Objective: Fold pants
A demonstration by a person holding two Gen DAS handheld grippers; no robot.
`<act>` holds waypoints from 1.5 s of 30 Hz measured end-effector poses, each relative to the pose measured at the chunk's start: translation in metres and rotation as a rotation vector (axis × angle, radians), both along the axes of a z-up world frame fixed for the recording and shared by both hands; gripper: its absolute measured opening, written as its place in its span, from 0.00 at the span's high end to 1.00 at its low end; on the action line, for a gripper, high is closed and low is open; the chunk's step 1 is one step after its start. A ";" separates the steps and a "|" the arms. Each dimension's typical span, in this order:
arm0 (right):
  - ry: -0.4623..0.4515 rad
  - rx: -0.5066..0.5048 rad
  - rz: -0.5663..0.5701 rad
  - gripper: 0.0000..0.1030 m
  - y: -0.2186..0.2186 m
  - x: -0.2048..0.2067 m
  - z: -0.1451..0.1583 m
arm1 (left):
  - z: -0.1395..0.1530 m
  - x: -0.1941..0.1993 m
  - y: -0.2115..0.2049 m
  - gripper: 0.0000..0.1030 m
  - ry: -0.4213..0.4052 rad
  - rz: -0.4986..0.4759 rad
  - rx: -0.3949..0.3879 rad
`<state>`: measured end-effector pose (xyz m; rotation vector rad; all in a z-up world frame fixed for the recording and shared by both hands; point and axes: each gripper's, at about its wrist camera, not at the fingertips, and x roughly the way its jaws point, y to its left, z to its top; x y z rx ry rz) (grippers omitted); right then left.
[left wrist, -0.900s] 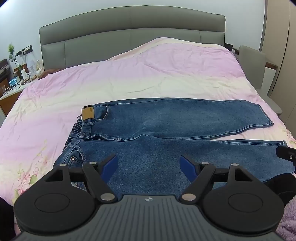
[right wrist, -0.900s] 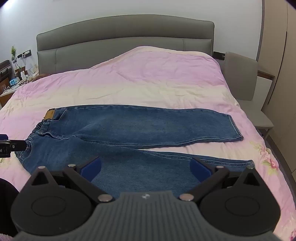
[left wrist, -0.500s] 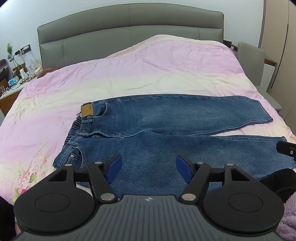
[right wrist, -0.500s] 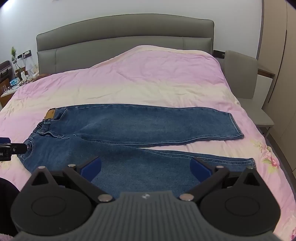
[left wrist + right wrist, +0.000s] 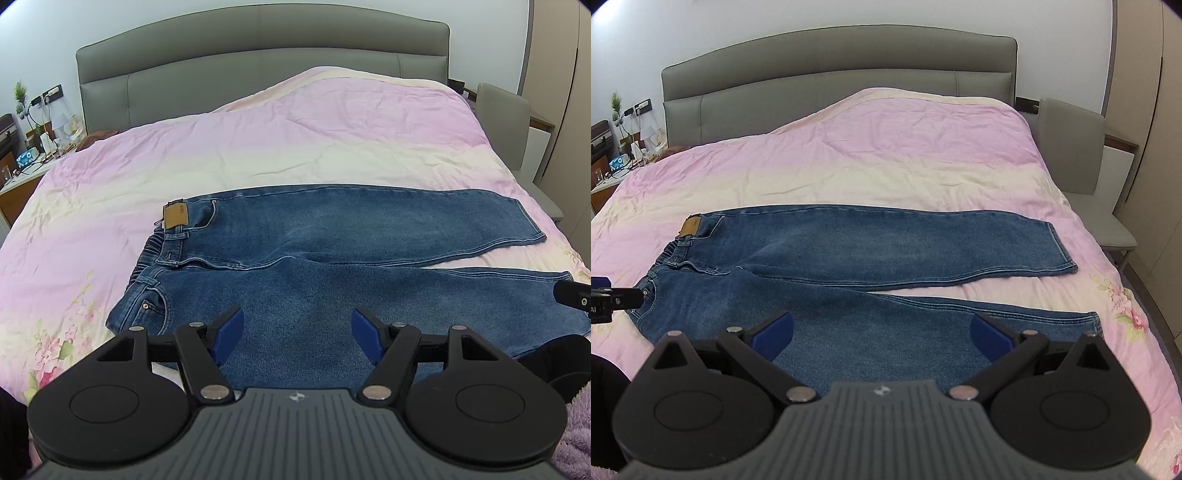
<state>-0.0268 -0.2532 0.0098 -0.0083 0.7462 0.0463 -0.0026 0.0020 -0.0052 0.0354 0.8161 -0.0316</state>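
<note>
blue jeans (image 5: 332,258) lie flat on the pink duvet (image 5: 258,147) (waistband left); left gripper (image 5: 295,332) and right gripper (image 5: 882,332) hover above the near leg, both wide open, holding nothing.

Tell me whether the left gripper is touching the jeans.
Cannot tell. In the left wrist view the left gripper is open over the jeans, but no gap or contact shows.

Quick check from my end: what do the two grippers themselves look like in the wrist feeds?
Both look alike. The left gripper and right gripper each have a grey ribbed body with a small round emblem, two black round housings, black link arms with silver pivot pins, and blue pads on the fingers. No cables or sleeves are clearly visible.
</note>
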 end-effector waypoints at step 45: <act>0.021 0.022 -0.003 0.05 -0.004 0.004 -0.003 | -0.004 -0.003 0.006 0.23 0.020 0.013 -0.012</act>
